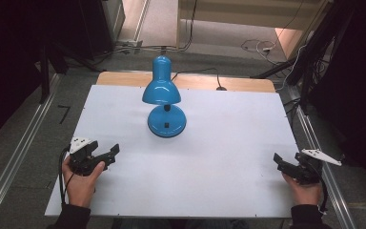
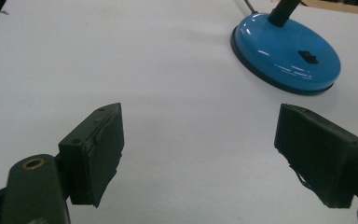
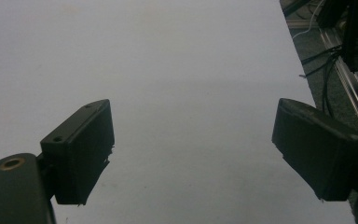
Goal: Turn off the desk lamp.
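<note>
Presently, the blue desk lamp (image 1: 163, 102) is stood upright mid-tabletop (image 1: 228, 157), untouched and well apart from both tools. The left tool (image 1: 106, 155) and right tool (image 1: 282, 162) are held spread and empty. The nearer left tool is best advanced toward the lamp base (image 2: 286, 53), with its switch (image 2: 309, 56) approached squarely.

Blue lamp's (image 2: 286, 51) shade and upper stem beyond left gripper view's top edge

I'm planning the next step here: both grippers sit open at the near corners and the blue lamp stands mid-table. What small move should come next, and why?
Probably ease the left gripper forward toward the lamp. Its jaws stand wide apart with nothing between them, and the lamp's round base with its switch lies just ahead of it. The right gripper sits farther off, facing bare table.
</note>
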Action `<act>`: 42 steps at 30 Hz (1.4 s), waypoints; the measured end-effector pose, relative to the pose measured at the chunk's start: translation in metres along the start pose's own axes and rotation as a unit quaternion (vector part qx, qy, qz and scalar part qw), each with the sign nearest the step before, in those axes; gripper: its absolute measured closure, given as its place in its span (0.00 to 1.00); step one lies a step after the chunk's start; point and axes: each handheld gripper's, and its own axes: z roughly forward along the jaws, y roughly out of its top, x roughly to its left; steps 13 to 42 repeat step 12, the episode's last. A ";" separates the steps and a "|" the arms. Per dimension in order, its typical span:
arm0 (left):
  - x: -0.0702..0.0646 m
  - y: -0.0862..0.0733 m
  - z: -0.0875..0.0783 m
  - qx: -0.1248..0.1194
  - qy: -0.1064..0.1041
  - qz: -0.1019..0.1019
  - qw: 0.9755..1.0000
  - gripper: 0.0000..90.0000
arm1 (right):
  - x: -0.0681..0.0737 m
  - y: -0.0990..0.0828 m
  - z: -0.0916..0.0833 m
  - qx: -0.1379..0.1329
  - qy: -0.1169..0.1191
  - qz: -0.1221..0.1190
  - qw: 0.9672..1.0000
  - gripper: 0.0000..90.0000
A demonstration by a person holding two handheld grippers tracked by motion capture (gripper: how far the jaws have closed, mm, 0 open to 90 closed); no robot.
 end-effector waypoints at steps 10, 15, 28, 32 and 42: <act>0.015 -0.010 0.004 0.020 0.056 0.016 0.998 0.17 | 0.000 0.000 0.000 0.001 0.001 0.001 1.000 0.13; 0.016 -0.012 0.007 0.026 0.068 0.023 0.997 0.17 | 0.000 0.000 0.000 0.000 0.000 0.000 1.000 0.13; 0.016 -0.012 0.007 0.026 0.068 0.023 0.997 0.17 | 0.000 0.000 0.000 0.000 0.000 0.000 1.000 0.13; 0.016 -0.012 0.007 0.026 0.068 0.023 0.997 0.17 | 0.000 0.000 0.000 0.000 0.000 0.000 1.000 0.13; 0.016 -0.012 0.007 0.026 0.068 0.023 0.997 0.17 | 0.000 0.000 0.000 0.000 0.000 0.000 1.000 0.13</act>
